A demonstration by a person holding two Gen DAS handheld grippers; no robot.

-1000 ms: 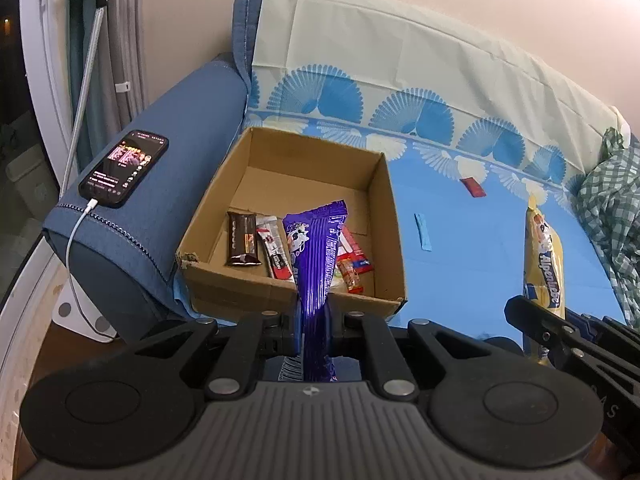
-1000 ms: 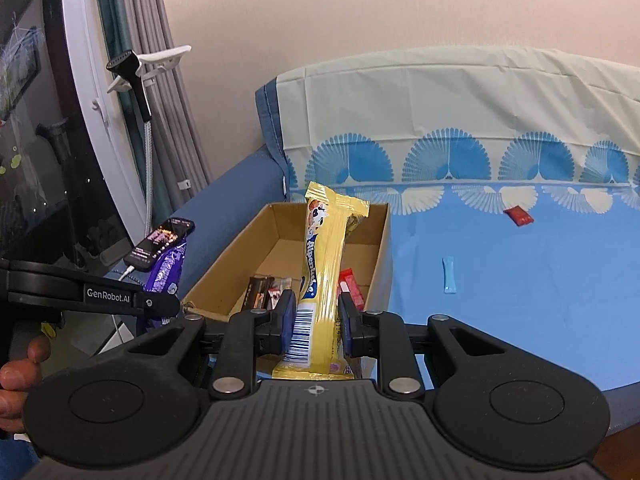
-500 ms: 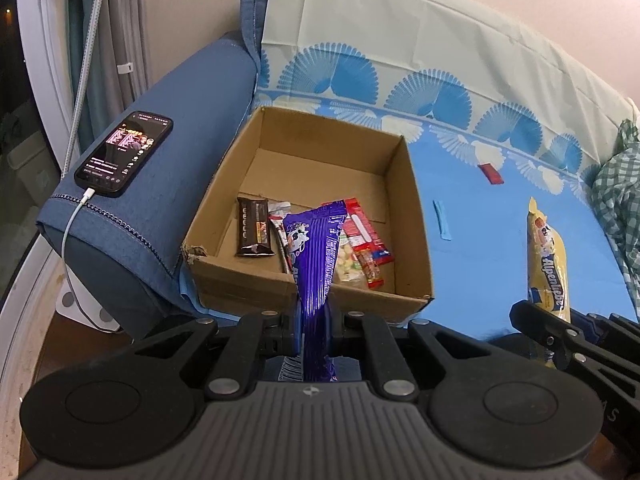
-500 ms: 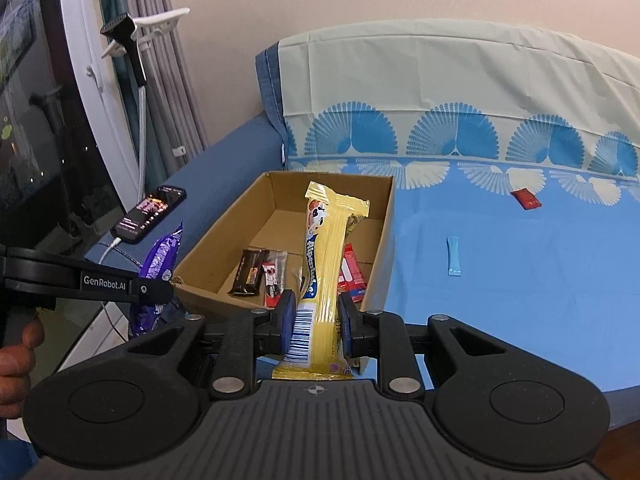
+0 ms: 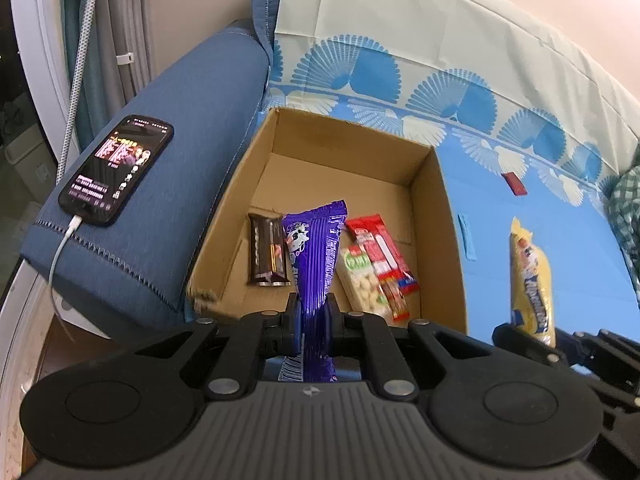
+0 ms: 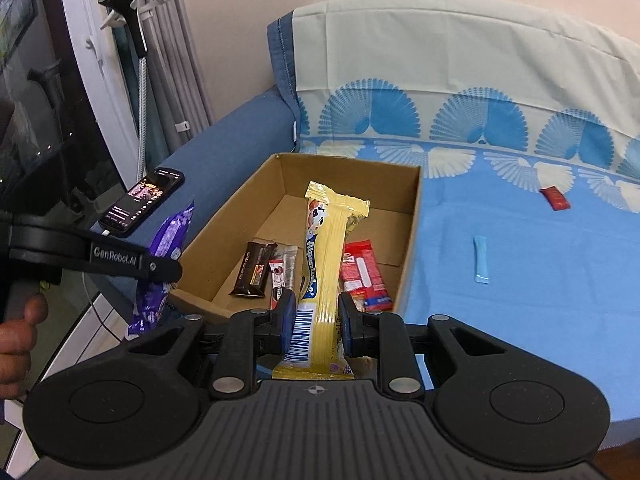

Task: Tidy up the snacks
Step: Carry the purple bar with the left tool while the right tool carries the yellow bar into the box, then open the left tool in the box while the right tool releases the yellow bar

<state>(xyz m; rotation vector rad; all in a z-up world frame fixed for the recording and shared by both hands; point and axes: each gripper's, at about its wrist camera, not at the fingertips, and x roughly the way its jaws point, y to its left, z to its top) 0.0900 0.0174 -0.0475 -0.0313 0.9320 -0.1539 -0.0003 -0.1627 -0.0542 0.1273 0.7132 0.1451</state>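
Note:
My left gripper (image 5: 312,312) is shut on a purple candy packet (image 5: 316,256), which stands upright just before the near wall of an open cardboard box (image 5: 448,216). The box holds a dark chocolate bar (image 5: 266,254), red wafer bars (image 5: 380,252) and a nut bar (image 5: 364,284). My right gripper (image 6: 316,312) is shut on a long yellow candy packet (image 6: 326,264), held upright over the box's (image 6: 412,232) near edge. In the right wrist view the left gripper (image 6: 160,270) with its purple packet (image 6: 166,248) sits at the left, beside the box.
The box rests on a sofa under a blue patterned cover (image 6: 540,248). A small red packet (image 6: 554,198) and a thin blue stick (image 6: 481,264) lie on the cover. A lit phone (image 5: 118,168) on a cable lies on the blue armrest. A person's hand (image 6: 16,344) shows at the left.
Both grippers have moved closer to the box with their packets, and look down into it more steeply. The box's contents fill more of each view.

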